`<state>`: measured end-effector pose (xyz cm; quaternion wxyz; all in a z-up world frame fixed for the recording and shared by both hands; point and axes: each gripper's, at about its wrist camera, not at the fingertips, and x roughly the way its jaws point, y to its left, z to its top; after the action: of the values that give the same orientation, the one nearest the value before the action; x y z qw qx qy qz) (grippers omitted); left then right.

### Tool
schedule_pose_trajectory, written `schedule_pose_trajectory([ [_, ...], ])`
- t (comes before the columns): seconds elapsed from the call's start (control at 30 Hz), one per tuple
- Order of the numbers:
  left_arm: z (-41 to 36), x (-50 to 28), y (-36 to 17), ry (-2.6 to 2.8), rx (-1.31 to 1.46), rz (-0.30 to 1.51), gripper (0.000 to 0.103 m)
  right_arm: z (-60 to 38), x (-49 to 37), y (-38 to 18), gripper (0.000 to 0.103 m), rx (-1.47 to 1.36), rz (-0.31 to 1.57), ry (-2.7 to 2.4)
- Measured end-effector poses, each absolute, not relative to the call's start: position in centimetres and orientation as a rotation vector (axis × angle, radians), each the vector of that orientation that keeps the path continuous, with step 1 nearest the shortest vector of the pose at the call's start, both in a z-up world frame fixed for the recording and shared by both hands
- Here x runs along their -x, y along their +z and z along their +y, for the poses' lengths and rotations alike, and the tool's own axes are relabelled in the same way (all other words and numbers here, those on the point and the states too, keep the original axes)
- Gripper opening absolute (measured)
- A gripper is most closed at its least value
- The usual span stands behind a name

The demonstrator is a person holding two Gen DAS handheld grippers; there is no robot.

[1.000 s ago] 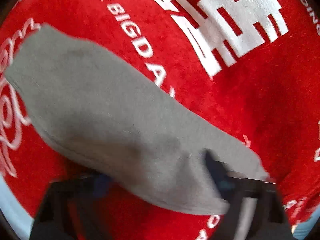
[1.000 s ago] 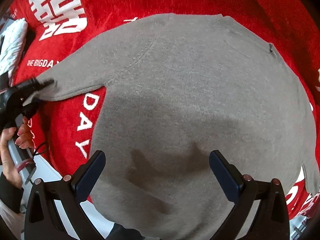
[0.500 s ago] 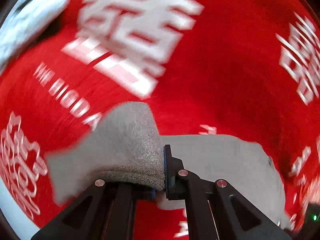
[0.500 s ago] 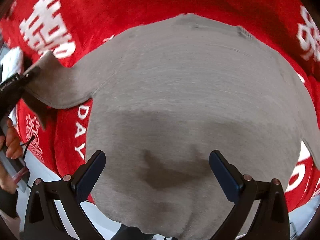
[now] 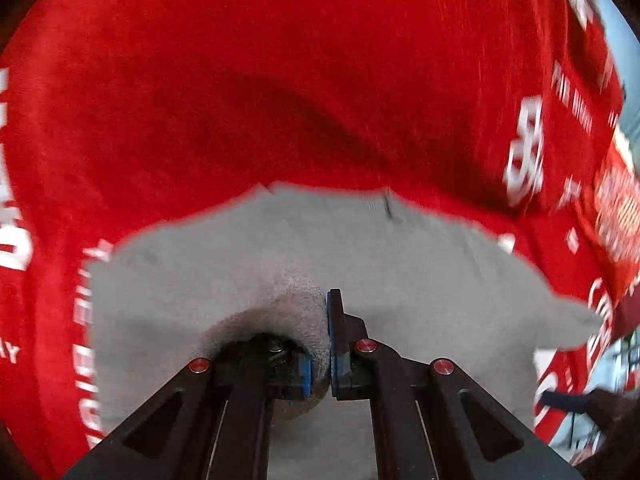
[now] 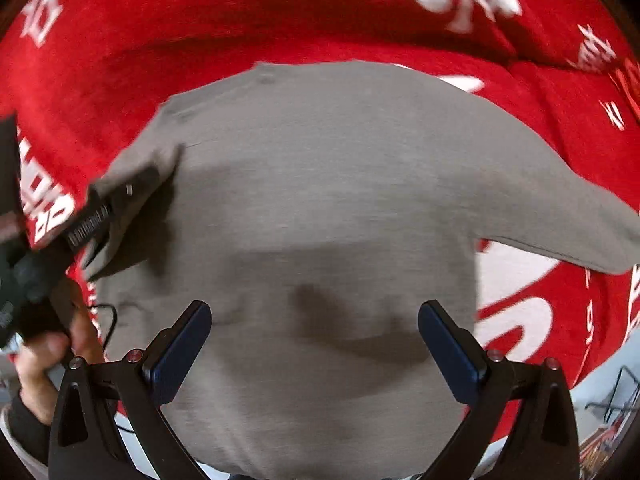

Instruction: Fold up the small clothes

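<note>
While a red cloth with white lettering covers the worktop, the grey sweater lies flat on it. At nine o'clock the left hand-held gripper is clamped on its sleeve; the right hand-held gripper hangs wide apart above the body, holding nothing.

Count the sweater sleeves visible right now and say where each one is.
2. One sleeve is pinched shut in the left gripper over the sweater's body; the other sleeve lies spread on the red cloth.
</note>
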<state>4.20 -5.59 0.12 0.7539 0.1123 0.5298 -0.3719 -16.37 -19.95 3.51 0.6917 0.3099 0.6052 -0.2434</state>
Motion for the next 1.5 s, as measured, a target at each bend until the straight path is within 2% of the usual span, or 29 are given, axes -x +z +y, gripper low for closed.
schedule_pose_trajectory([
  [0.13, -6.6, -2.0, -2.6, -0.788, -0.368, 1.213, 0.008, -20.6, 16.3, 3.1, 0.103, -0.680, 1.363, -0.554],
  [0.17, -6.4, -1.8, -2.9, -0.781, -0.391, 1.232, 0.021, -20.7, 15.9, 3.3, 0.103, -0.668, 1.360, -0.547],
  [0.2, -6.1, -1.7, -3.0, -0.776, -0.399, 1.246, 0.047, -20.7, 15.4, 3.4, 0.103, -0.655, 1.357, -0.539],
  [0.23, -5.6, -1.6, -2.8, -0.766, -0.398, 1.245, 0.062, -19.9, 14.6, 3.5, 0.103, -0.632, 1.354, -0.527],
  [0.27, -4.7, -1.4, -1.9, -0.746, -0.394, 1.215, 0.081, -19.4, 13.9, 3.9, 0.103, -0.598, 1.347, -0.506],
  [0.37, -1.3, -1.2, 1.0, -0.702, -0.391, 1.140, 0.083, -17.1, 10.6, 4.7, 0.103, -0.463, 1.326, -0.406],
  [0.5, 4.6, -3.2, 2.7, -0.531, -0.350, 1.133, 0.083, -11.8, 4.9, 4.7, 0.103, -0.205, 1.307, -0.244],
  [0.77, 12.2, -6.5, -1.5, -0.308, -0.249, 1.287, 0.083, -2.2, -2.2, 0.5, 0.101, 0.384, 1.268, -0.123],
  [0.83, 12.2, -6.4, -2.4, -0.308, -0.255, 1.298, 0.083, -1.4, -3.3, -0.4, 0.077, 0.475, 1.254, -0.146],
  [0.87, 12.2, -6.2, -2.8, -0.312, -0.254, 1.300, 0.083, -1.7, -3.7, -0.6, 0.031, 0.465, 1.259, -0.160],
  [0.9, 11.8, -6.2, -3.0, -0.314, -0.254, 1.293, 0.083, -2.5, -4.2, -0.4, 0.007, 0.404, 1.271, -0.174],
  [0.97, 11.7, -6.0, -3.0, -0.317, -0.249, 1.277, 0.083, -5.8, -3.8, 0.8, 0.007, 0.180, 1.261, -0.275],
  [1.07, 11.5, -6.4, -3.2, -0.314, -0.240, 1.285, 0.083, -13.7, -0.1, 2.5, 0.008, -0.339, 1.182, -0.441],
  [1.2, 11.6, -7.3, -3.6, -0.326, -0.256, 1.284, 0.083, -20.6, 6.3, 0.7, 0.011, -0.833, 1.100, -0.568],
  [1.23, 11.6, -7.4, -3.6, -0.331, -0.259, 1.285, 0.083, -21.6, 7.7, 0.1, 0.015, -0.919, 1.084, -0.585],
  [1.27, 11.5, -7.5, -3.7, -0.336, -0.262, 1.285, 0.083, -22.5, 8.9, -0.6, 0.025, -0.998, 1.069, -0.603],
  [1.33, 11.4, -7.7, -3.8, -0.344, -0.275, 1.283, 0.084, -24.0, 11.3, -1.7, 0.037, -1.143, 1.019, -0.648],
  [1.43, 11.3, -8.1, -3.9, -0.343, -0.299, 1.280, 0.088, -25.7, 14.2, -2.0, 0.038, -1.320, 0.896, -0.707],
  [1.5, 11.2, -8.2, -4.0, -0.354, -0.305, 1.286, 0.088, -26.7, 15.3, -2.0, 0.046, -1.401, 0.846, -0.735],
])
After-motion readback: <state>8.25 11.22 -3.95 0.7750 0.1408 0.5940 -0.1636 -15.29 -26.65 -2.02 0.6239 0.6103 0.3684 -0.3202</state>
